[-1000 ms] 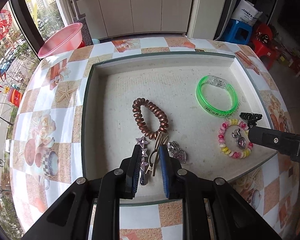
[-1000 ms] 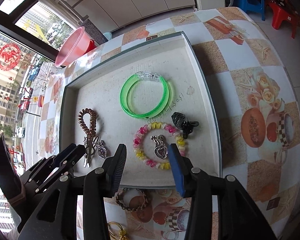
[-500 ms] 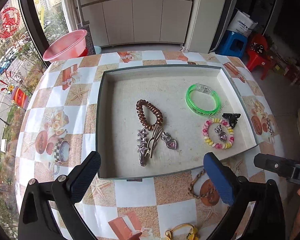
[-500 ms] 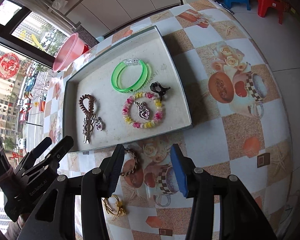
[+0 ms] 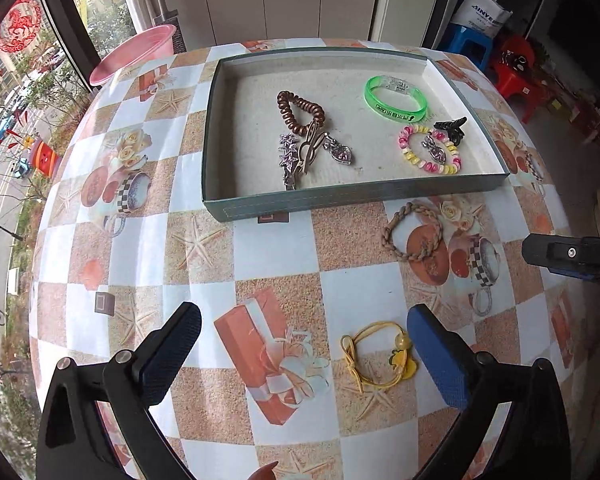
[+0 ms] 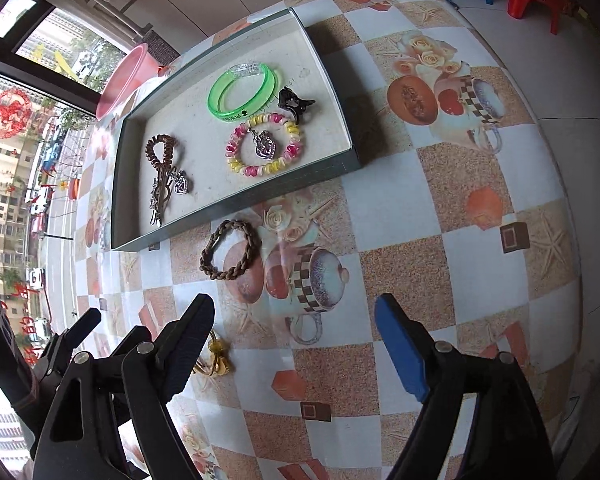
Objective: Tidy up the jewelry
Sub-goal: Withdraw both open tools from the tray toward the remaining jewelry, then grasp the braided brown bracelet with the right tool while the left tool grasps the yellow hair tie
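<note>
2 pieces sit outside the tray [image 5: 340,200], and that is the whole story of what is left. Inside the tray, on its pale floor, lie the brown coil hair tie [image 5: 300,112], the star hair clip [image 5: 289,156] crossed by a metal clip and with a heart pendant [image 5: 342,154] just beside it, the green bangle [image 5: 396,100], the pink and yellow bead bracelet [image 5: 430,154] with a charm in its middle, and the black claw clip [image 5: 451,127] touching the beads. Call it most of the job done, by my reading.

Out on the patterned tablecloth [image 5: 268,248], the braided brown bracelet [image 6: 231,250] lies just in front of the tray's near wall, and the yellow cord bracelet [image 5: 378,356] lies nearer the person. The left gripper [image 5: 304,340] hovers above the cloth, fingers spread wide and holding nothing, with the yellow cord just inside its right finger. The right gripper [image 6: 294,328] hangs wide open too, empty, with the braided bracelet ahead of its left finger. Likely split: 1 piece per gripper, then both into the tray
</note>
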A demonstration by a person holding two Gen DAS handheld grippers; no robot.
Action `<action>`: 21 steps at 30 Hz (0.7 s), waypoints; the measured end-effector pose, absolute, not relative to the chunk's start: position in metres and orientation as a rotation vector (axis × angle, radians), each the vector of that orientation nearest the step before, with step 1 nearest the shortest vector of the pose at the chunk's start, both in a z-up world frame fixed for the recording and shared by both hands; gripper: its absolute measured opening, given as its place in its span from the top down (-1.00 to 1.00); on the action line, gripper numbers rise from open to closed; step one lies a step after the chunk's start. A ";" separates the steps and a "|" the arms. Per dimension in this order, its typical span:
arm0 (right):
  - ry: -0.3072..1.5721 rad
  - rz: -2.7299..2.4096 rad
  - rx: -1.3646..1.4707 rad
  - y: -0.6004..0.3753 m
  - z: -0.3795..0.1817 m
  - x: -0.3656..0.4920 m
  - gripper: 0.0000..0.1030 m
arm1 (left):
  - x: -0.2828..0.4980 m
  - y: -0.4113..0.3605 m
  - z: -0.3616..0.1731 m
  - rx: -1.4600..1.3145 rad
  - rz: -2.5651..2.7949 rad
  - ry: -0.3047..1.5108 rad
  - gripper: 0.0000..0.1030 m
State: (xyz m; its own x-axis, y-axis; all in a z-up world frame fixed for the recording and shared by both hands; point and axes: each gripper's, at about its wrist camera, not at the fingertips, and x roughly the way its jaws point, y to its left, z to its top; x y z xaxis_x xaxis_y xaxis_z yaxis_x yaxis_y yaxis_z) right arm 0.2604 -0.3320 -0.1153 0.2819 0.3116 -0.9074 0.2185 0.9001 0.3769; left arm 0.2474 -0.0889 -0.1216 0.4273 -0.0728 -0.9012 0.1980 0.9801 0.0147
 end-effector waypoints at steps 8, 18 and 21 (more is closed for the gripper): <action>1.377 0.057 0.403 -0.318 -0.129 0.250 -0.64 | 0.234 -0.079 -0.160 0.112 -0.144 1.227 -1.00; 1.402 0.046 0.328 -0.298 -0.138 0.265 -0.64 | 0.240 -0.088 -0.183 0.093 -0.130 1.272 -1.00; 1.404 0.047 0.296 -0.293 -0.140 0.274 -0.64 | 0.241 -0.093 -0.191 0.100 -0.130 1.284 -1.00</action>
State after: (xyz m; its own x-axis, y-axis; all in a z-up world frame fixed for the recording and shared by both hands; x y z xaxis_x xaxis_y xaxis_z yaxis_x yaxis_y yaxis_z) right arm 0.2742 -0.2927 -0.1404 0.1711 0.2069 -0.9633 0.1418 0.9624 0.2319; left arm 0.2411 -0.0929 -0.1914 0.2769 -0.0410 -0.9600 0.1524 0.9883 0.0018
